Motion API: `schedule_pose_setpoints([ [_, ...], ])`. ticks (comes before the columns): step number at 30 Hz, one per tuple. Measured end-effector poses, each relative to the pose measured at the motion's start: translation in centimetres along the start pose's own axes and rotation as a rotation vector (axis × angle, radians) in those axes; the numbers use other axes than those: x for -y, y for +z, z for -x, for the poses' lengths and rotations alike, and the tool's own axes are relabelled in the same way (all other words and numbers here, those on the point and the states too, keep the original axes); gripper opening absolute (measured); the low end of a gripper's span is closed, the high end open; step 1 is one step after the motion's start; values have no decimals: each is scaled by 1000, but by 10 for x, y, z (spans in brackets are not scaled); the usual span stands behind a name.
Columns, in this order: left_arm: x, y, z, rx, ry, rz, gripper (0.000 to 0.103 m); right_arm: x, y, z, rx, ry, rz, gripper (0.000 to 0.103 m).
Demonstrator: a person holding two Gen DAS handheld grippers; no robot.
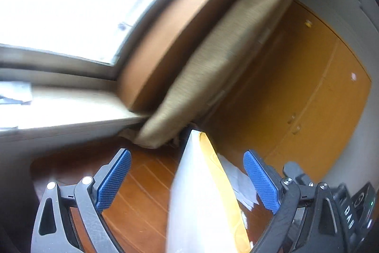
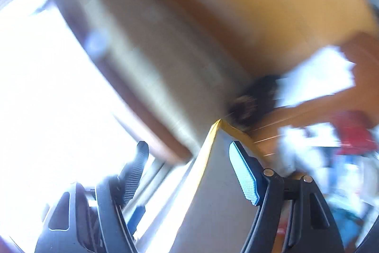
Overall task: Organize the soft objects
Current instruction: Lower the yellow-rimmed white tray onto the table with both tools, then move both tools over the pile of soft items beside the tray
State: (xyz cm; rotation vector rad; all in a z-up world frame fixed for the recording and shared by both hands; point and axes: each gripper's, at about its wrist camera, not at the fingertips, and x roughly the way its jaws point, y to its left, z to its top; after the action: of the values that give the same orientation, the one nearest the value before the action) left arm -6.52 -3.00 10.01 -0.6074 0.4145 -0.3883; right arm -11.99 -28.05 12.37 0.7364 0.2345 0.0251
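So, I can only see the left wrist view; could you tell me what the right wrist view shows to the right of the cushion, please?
Observer: A red thing sits past the cushion, too blurred to name.
Operator: Thank you. Is the right gripper closed on the cushion?
Observer: No, the right gripper is open; bright window shows between its left finger and the cushion.
Operator: Anything else there?
Observer: A white patch higher up, also blurred.
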Motion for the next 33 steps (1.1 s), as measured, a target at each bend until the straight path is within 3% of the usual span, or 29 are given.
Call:
schedule_pose_setpoints([
  [2, -26, 1, 1, 13, 76, 41, 98, 16, -21, -16, -33, -13, -6, 71],
  [5, -55, 3, -11, 2, 145, 69, 98, 64, -44, -29, -62, -100, -36, 71],
  [9, -89, 1, -34, -22, 218, 99, 98, 66, -69, -52, -111, -215, 40, 71],
  [11, -99, 6, -43, -25, 260, 88, 98, 45, -82, -74, -174, -161, 61, 71],
  [15, -119, 23, -40, 55, 362, 85, 98, 12, -109, -101, -287, -76, 103, 71],
  [17, -120, 24, -50, 22, 423, 31, 98, 5, -120, -107, -318, -31, 105, 71],
  [21, -107, 8, -69, -54, 491, -136, 97, 14, -123, -100, -302, -43, 89, 71],
  [27, -38, -16, -44, -36, 388, -381, 98, 26, -112, -32, -257, -71, 95, 71],
  [30, -3, -33, -36, -116, 269, -474, 98, 34, -102, 3, -253, -93, 138, 71],
  [33, 26, -62, -33, -253, 108, -527, 98, 54, -103, 33, -266, -154, 131, 71],
])
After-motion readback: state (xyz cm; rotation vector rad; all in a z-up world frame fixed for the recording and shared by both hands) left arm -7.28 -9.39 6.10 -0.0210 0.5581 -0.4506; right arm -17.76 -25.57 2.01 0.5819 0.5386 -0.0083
